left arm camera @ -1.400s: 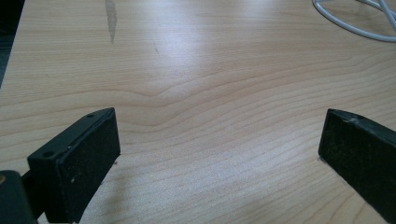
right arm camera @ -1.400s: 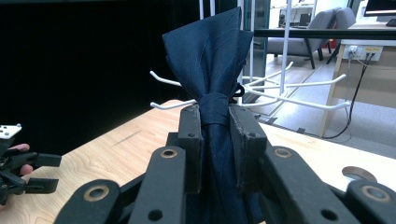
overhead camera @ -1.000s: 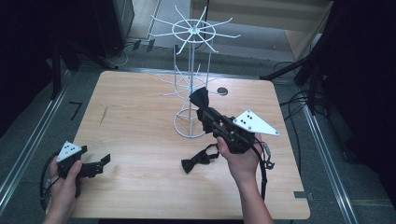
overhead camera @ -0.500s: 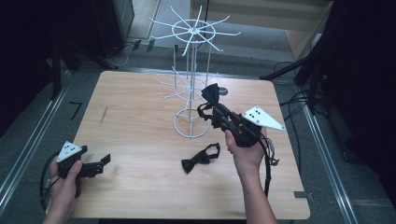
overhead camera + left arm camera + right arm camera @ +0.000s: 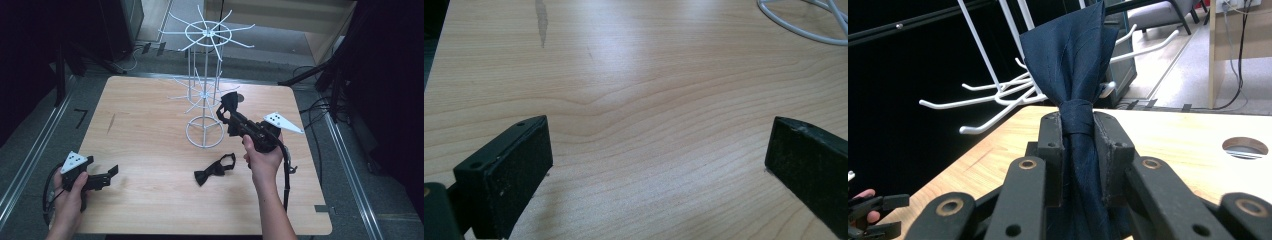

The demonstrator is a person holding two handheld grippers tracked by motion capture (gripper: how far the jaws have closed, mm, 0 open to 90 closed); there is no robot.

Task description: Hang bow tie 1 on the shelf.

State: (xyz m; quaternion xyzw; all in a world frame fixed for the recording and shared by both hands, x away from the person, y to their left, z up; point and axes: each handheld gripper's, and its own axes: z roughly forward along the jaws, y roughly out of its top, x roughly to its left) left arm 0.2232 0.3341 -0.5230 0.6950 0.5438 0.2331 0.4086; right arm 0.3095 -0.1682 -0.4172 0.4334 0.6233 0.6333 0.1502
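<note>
The left gripper (image 5: 107, 175) rested low at the near left corner of the table (image 5: 150, 125), its black, matte-padded jaws spread wide over bare pale wood with a wavy grain and nothing between them. Nearer the middle, a black bow tie (image 5: 215, 169) lay flat on the wood, its thin strap curled into a loop. Just beyond it the right gripper (image 5: 1079, 150) was raised over the table, its jaws clamped tight on the knot of a dark navy bow tie (image 5: 1068, 60). That tie's fabric looked smooth with a faint sheen and fine creases, one wing fanning upright above the jaws. In the high view it hung beside the lower arms of the white wire rack (image 5: 205, 90), a thin central post on a ring base with two tiers of radiating hooks with upturned tips.
</note>
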